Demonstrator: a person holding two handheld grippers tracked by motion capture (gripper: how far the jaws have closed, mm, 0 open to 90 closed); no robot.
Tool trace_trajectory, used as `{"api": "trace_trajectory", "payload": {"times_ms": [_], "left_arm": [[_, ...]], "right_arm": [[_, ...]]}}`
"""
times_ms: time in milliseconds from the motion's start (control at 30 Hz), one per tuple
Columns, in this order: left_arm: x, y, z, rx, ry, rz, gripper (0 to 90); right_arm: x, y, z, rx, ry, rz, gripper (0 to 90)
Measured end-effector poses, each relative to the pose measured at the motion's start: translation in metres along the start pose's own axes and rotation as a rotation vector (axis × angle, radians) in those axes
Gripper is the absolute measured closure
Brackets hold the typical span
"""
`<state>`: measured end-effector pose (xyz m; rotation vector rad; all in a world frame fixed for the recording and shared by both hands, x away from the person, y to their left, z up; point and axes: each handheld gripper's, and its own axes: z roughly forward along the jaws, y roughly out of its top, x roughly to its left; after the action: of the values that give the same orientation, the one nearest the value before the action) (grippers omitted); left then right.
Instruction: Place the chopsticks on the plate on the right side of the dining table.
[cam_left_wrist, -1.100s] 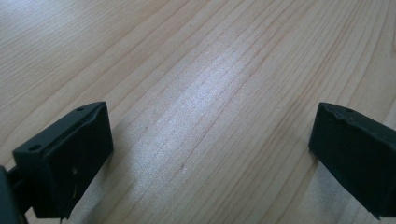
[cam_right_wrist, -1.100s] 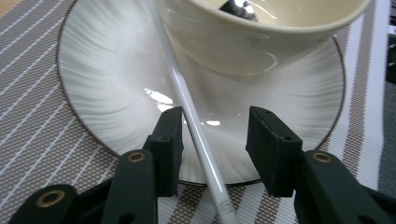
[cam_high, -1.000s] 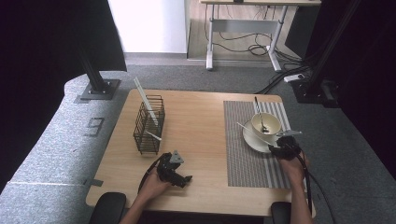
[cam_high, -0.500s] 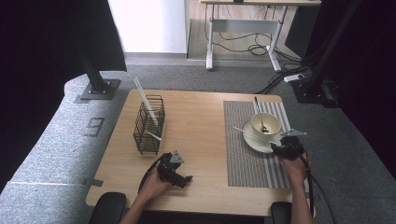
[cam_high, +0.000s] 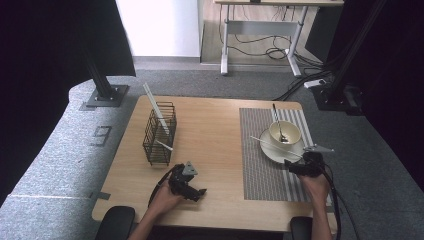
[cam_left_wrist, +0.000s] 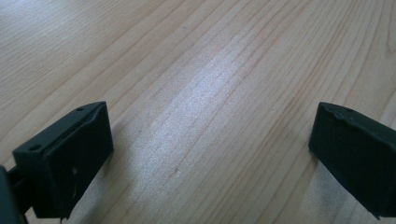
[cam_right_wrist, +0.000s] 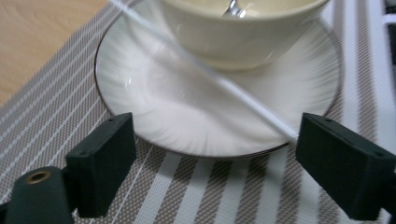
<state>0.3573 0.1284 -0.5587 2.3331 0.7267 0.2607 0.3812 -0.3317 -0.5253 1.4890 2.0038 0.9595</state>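
Note:
A cream bowl (cam_high: 285, 132) with a spoon (cam_high: 278, 122) in it stands on a white saucer (cam_high: 272, 152) on the striped placemat (cam_high: 260, 175). A thin white stick (cam_high: 272, 145) lies across the saucer; in the right gripper view the stick (cam_right_wrist: 224, 84) ends near the right-hand jaw. My right gripper (cam_high: 294, 167) sits at the saucer's near rim; its jaws have just been opening and the right gripper (cam_right_wrist: 215, 158) is open, with nothing pressed between the pads. My left gripper (cam_high: 197, 192) rests open on the bare wooden table (cam_left_wrist: 210, 70), nothing between its jaws.
A black wire basket (cam_high: 160, 132) with two more white sticks stands on the left half of the table. Grey carpet surrounds the table, and black stand posts rise at the far left and far right.
The right gripper has drawn back a little toward the near edge, away from the stick, which stays lying on the saucer. The left hand has not moved.

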Motion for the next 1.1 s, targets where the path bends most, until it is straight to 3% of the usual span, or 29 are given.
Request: {"api": "trace_trajectory", "payload": {"times_ms": [167,533,733,1100], "left_arm": [[0.000,0.000,0.000,0.000,0.000,0.000,0.0],[0.000,0.000,0.000,0.000,0.000,-0.001,0.0],[0.000,0.000,0.000,0.000,0.000,-0.001,0.0],[0.000,0.000,0.000,0.000,0.000,-0.001,0.0]], "right_arm": [[0.003,-0.002,0.008,0.025,-0.014,-0.003,7.9],[-0.010,0.001,0.017,-0.013,-0.050,0.070,1.0],[-0.007,0.001,0.025,0.008,-0.076,0.034,0.0],[-0.006,0.000,0.031,-0.005,-0.095,0.003,0.0]]}}
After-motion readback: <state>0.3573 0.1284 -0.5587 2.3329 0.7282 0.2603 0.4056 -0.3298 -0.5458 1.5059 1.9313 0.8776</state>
